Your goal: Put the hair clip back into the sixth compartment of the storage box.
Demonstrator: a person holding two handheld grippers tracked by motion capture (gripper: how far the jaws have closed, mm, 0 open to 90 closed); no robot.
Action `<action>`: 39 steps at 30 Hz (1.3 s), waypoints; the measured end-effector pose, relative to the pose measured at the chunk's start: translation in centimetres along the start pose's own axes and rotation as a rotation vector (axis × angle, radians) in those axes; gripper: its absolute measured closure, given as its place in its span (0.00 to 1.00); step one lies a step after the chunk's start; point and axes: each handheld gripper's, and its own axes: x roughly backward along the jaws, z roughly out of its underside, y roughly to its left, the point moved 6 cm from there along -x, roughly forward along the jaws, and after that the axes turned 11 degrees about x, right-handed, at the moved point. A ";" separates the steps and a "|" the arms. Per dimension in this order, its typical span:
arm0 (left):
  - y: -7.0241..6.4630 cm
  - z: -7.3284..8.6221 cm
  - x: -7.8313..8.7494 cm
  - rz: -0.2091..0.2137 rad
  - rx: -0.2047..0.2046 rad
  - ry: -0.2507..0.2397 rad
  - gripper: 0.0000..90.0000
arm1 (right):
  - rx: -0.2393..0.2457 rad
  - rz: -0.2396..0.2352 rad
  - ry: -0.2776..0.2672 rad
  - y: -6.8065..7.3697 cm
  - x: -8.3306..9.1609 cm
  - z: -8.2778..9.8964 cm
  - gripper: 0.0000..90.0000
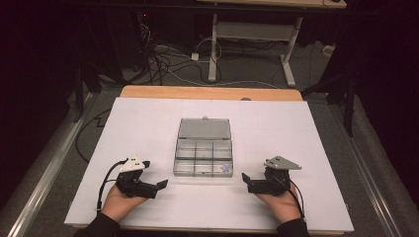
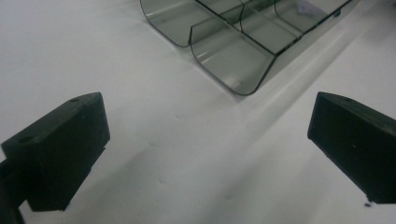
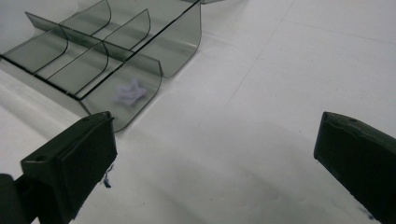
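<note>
On the white counter, a clear smoky plastic organiser box sits in the middle with its lid laid open flat on the far side. Its tray is split into small compartments, and a small pale purple piece lies in the near right corner compartment; in the right gripper view it shows as a blurred, perhaps star-shaped scrap, too soft to name with certainty.

The left hand-held gripper rests low over the counter to the near left of the box, pointing towards it, with its jaws spread wide and nothing between them. In the left gripper view the box's rounded corner lies ahead of the jaws, apart from them.

The right hand-held gripper rests to the near right of the box, mirroring the other, its jaws likewise wide apart over bare counter and holding nothing. Both stand clear of the box without touching it.
</note>
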 end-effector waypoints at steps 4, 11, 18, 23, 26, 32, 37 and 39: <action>0.2 -0.5 0.0 -0.016 0.008 -0.005 0.00 | 0.011 0.002 -0.004 -0.5 -0.5 -0.3 0.00; 0.4 -1.9 -0.2 -0.044 0.002 -0.017 0.00 | 0.007 0.006 0.006 -1.2 -1.3 -0.5 0.00; 0.9 -3.8 -1.2 -0.046 0.031 -0.031 0.00 | -0.005 0.004 0.007 -1.7 -2.1 -1.0 0.00; 1.8 -4.9 -1.7 -0.058 0.036 -0.039 0.00 | 0.005 -0.002 0.010 -1.9 -2.5 -1.3 0.01; 2.2 -5.5 -1.9 -0.057 0.041 -0.050 0.00 | 0.002 -0.006 0.015 -2.0 -2.8 -1.4 0.01; 2.7 -6.4 -2.4 -0.057 0.037 -0.059 0.00 | -0.001 -0.001 0.020 -2.5 -3.5 -1.6 0.01; 3.3 -7.0 -3.0 -0.066 0.043 -0.061 0.00 | -0.020 -0.003 0.011 -2.8 -4.0 -1.9 0.02; 3.5 -7.3 -3.3 -0.066 0.044 -0.058 0.00 | -0.019 0.001 0.012 -3.0 -4.2 -2.0 0.02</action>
